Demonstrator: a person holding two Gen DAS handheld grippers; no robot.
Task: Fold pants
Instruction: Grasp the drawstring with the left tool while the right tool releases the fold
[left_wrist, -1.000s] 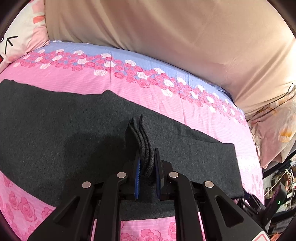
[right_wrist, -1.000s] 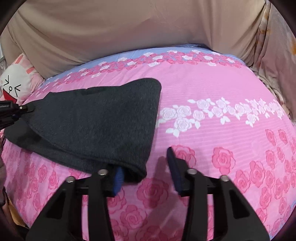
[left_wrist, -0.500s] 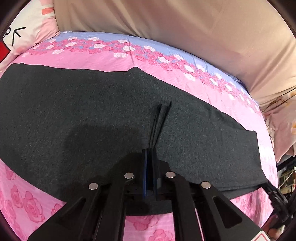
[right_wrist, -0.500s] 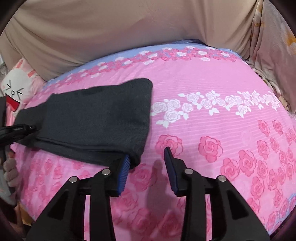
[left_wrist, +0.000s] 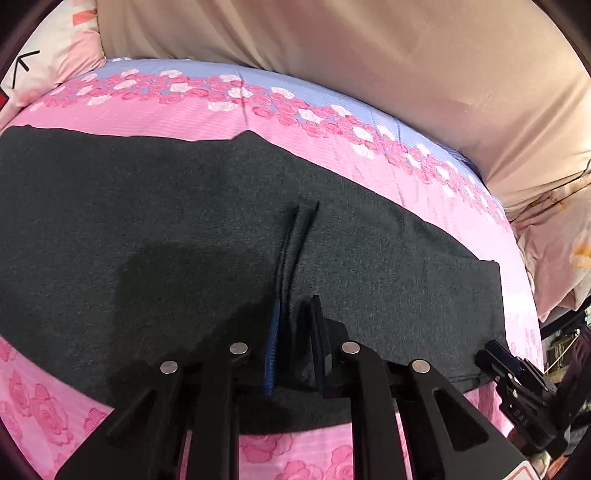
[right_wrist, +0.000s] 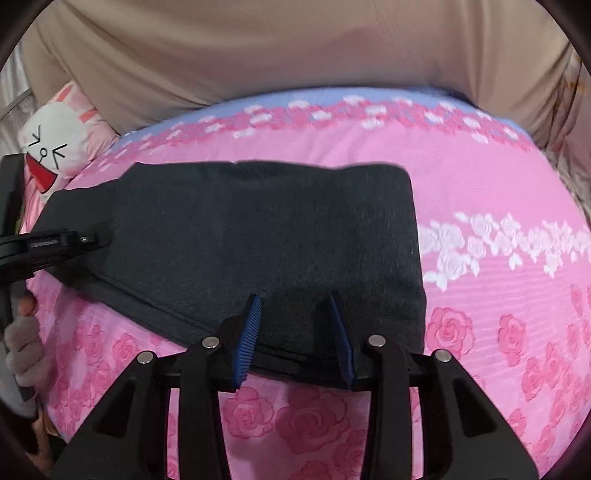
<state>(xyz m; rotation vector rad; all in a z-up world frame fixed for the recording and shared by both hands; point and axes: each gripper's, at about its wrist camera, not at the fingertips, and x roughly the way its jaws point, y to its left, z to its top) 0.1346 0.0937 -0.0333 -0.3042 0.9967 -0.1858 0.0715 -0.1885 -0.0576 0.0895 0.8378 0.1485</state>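
- Dark grey felt-like pants (right_wrist: 266, 236) lie folded flat on the pink rose-print bedsheet (right_wrist: 498, 332).
- Left gripper (left_wrist: 295, 343): jaws slightly parted around a raised fabric pleat at 12 o'clock.
- Right gripper (right_wrist: 295, 332): wide open, straddling the pants' near edge.

The pants (left_wrist: 184, 229) ran off the left edge of the left wrist view, so that end could not be seen, and their near hem lay hidden behind the left gripper (left_wrist: 295, 347) arms. A narrow ridge of cloth (left_wrist: 291, 258) disappeared between the fingers; whether the pads actually pinched it could not be told. In the right wrist view the near edge of the pants was covered by the right gripper (right_wrist: 295, 336). The cartoon pillow (right_wrist: 55, 147) was half cut off, the person's hand (right_wrist: 22, 350) only partly visible at the edge, and the far roses blurred.
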